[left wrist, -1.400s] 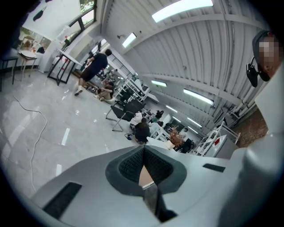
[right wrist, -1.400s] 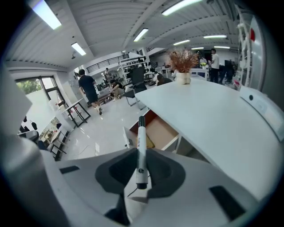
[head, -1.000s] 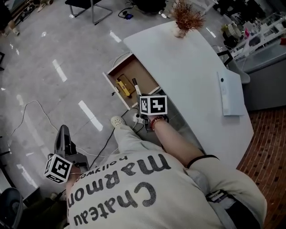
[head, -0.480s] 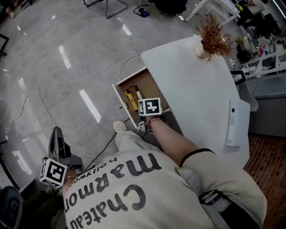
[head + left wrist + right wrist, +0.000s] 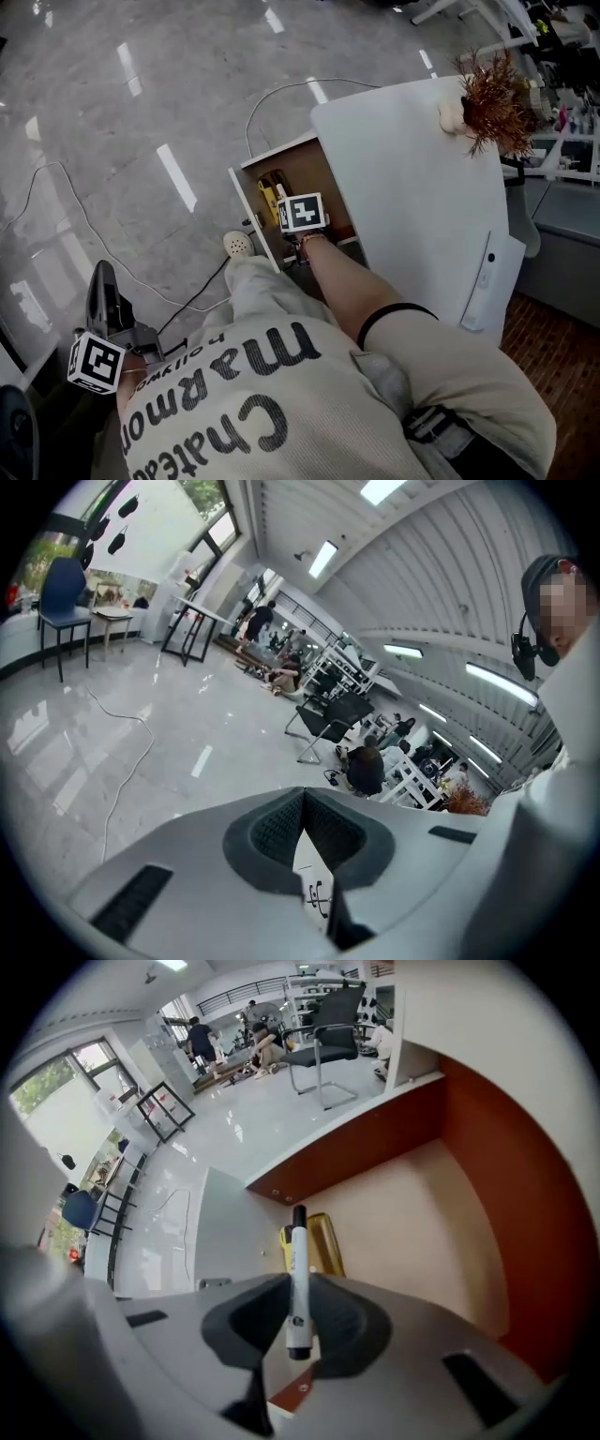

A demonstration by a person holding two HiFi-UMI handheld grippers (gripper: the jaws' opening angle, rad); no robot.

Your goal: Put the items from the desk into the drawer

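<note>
Head view, left to right. The left gripper hangs low at the near left, beside the person's leg and above the grey floor, well apart from the desk. Its own view shows the jaws pressed together at their tips with nothing between them, pointing out across an open hall.

A thin cable trails over the floor toward the desk. A pale shoe stands just beside the near corner of the drawer.

The drawer is pulled out to the left from under the white desk surface. Its wooden floor is exposed and its white front panel faces left. A yellow tool, whose exact kind cannot be made out, lies on the drawer floor close to that front panel.

The right gripper reaches over the near end of the drawer, the person's bare forearm extending behind it. Its jaws pinch a white marker pen with a black cap. The pen points away from the jaws, over the drawer floor, with the yellow tool just beyond its tip.

A dried plant in a small white pot stands at the far right end of the surface. A white oblong device lies along the near right edge.
</note>
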